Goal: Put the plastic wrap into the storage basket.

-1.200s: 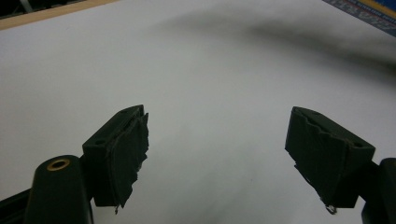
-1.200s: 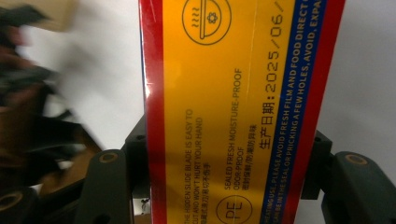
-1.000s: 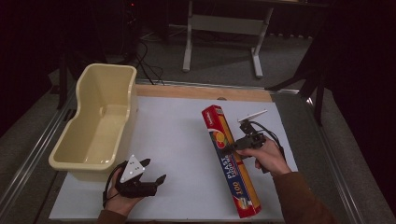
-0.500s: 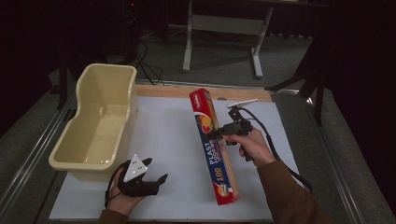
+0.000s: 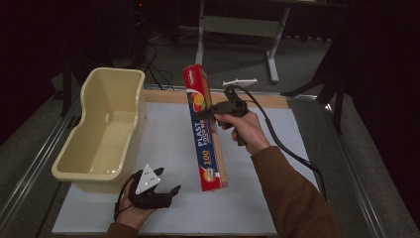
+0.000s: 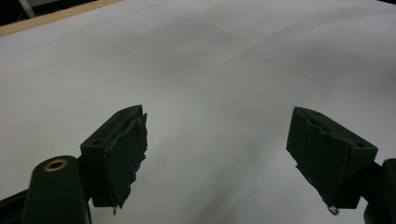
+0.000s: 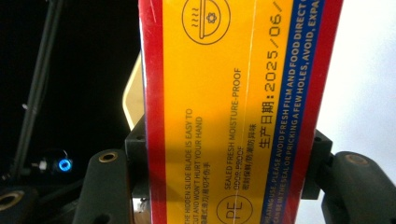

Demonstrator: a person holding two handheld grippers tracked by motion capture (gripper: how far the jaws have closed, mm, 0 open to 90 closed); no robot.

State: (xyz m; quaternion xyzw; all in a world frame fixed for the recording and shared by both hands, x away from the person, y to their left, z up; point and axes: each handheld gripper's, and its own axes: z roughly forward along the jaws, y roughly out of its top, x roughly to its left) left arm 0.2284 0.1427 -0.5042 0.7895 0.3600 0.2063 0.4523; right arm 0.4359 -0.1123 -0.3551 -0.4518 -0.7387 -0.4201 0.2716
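Observation:
A long red and yellow plastic wrap box hangs in the air over the white mat, tilted, its far end raised. My right gripper is shut on the box's upper half; in the right gripper view the box sits clamped between both jaws. My left gripper rests low near the mat's front left with a hand around it. Its jaws stand wide apart in the left gripper view, with bare white mat between them. A cream plastic bin stands at the left, nothing inside it.
The white mat covers the table, with a wooden strip along its far edge. Metal rails run down both table sides. A cable trails from the right gripper past the sleeve. A metal stand is on the floor behind.
The right gripper has lifted the box off the mat and carried it left and away from me, toward the bin side. The left gripper has stayed put.

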